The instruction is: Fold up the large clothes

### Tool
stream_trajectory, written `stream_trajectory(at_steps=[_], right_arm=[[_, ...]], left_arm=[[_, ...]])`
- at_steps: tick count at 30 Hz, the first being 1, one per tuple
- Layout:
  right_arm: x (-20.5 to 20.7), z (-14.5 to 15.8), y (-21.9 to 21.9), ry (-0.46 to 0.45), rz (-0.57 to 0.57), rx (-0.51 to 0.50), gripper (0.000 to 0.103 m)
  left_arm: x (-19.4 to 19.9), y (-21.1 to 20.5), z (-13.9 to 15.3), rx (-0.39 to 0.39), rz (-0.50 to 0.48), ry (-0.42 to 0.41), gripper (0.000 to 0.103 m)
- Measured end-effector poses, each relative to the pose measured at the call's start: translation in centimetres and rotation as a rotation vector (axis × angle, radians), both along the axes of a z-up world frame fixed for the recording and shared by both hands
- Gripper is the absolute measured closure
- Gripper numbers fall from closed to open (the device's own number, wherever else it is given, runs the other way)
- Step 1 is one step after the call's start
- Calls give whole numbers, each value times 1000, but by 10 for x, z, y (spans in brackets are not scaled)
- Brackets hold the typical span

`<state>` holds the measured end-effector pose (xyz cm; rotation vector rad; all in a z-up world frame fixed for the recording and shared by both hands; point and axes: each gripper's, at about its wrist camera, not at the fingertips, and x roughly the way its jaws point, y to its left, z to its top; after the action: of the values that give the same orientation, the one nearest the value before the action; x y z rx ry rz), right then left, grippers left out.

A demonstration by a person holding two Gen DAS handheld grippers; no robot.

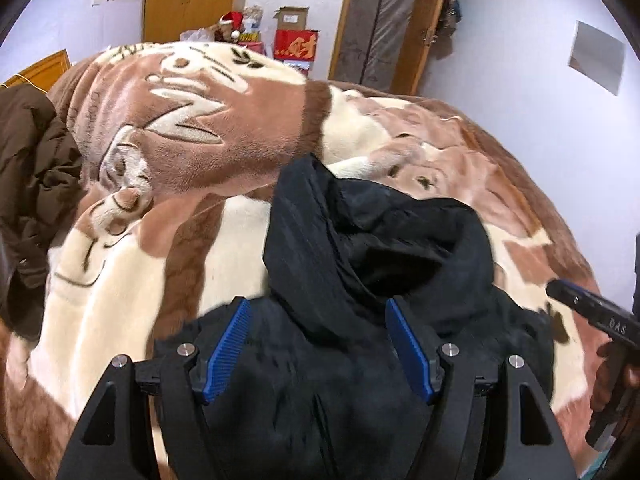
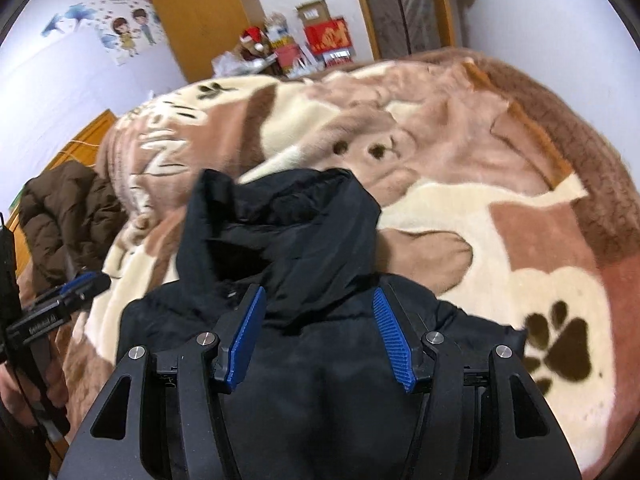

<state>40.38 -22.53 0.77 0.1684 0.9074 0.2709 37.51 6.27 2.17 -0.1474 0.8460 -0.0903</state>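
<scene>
1. The black jacket point(image 1: 360, 280) lay bunched on the bed's plush brown-and-cream blanket point(image 1: 132, 280), hood end away from the person and body end nearest, so its long axis ran roughly straight ahead of both hands
2. The left tongs point(image 1: 320, 344) hung above the near part of the jacket, pointing steeply down, with the hood's dark opening just beyond the blue pads point(image 1: 228, 348)
3. The right tongs point(image 2: 320, 340) sat over the same garment from the other side; in the left wrist view their black tip entered at the right edge, so the two hands flanked the jacket closely and neither looked clearly nearer
4. The left tongs stood fairly wide; black cloth filled the gap in view, yet the pads did not seem to press it, so I judged them empty
5. The right tongs stood at a middling gap, likewise over cloth with no pinch visible
6. A brown puffer coat point(image 2: 68, 216) lay heaped at the left side of the bed, well apart from the jacket
7. Judging from the crumpled lie, folding had hardly begun; the next move probably called for gripping an edge on each side to spread it flat
</scene>
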Motion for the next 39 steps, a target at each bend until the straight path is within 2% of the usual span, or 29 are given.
stream_trajectory(at_steps=[3,7,14,15,16,17,18,19,22,26,31,35,39], right_arm=[[31,-20,-5,36,-9,4,46],[64,-35,-9,55,-18,2,46],[112,-57,1,94,0,-13,46],[118,-60,4,109,6,-11,46],[121,-62,5,120,10,-14,46],[123,-62,7,122,14,-16,59],[122,-59,8,118,17,-9,90],[120,-56,8,110,16,-2,92],[99,-33,7,37,24,21,95],[57,-1,5,-43,28,55,95],[-29,32,-1,-128,47,123,95],[-84,23,-7,-106,43,136,95],[-124,-17,-15,0,25,113,95]], left_arm=[[37,4,-19,-5,19,37,31],[81,1,-40,33,25,71,31],[141,-4,-68,8,69,95,32],[146,-5,-72,11,71,97,37],[149,-4,-76,11,71,100,62],[152,-4,-80,-9,61,121,86],[152,-3,-84,-24,62,136,92],[148,-2,-83,-26,63,122,97],[128,0,-69,-7,60,52,100],[83,16,-39,-74,74,-31,100],[2,32,-7,-162,68,-121,100],[-60,43,-11,-197,72,-121,100],[-103,44,-38,-214,80,-46,99]])
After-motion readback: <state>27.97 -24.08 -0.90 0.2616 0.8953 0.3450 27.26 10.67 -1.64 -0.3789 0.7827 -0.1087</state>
